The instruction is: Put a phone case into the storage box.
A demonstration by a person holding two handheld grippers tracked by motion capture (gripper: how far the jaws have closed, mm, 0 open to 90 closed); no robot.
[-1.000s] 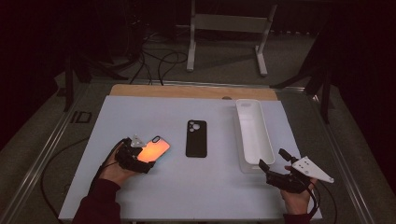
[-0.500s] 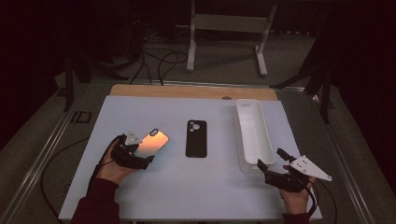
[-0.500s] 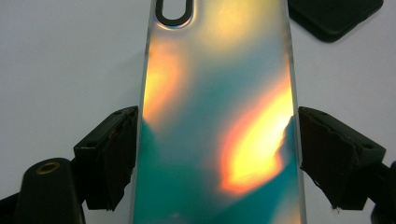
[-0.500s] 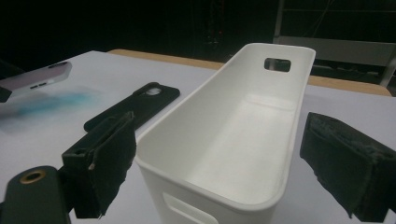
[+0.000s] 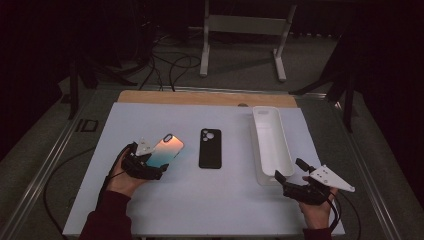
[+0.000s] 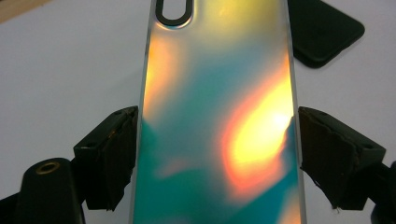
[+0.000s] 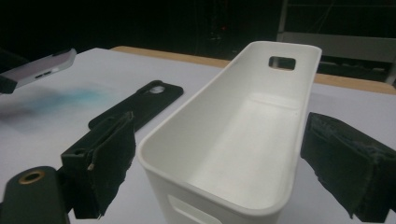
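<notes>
We pinch the light, stiff, slick phone case [image 6: 217,126] by its long edges in our left gripper [image 6: 217,154], right gripper [image 7: 219,163] spread.

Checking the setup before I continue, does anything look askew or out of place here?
Nothing stands out. The iridescent phone case sits between the left tongs, the black case lies flat, and the white bin stands upright.

The left gripper [image 5: 148,162] sits low at the table's left, its jaws clamped on a case [image 6: 217,116]. The right gripper [image 5: 291,175] rests at the right, jaws spread wide
</notes>
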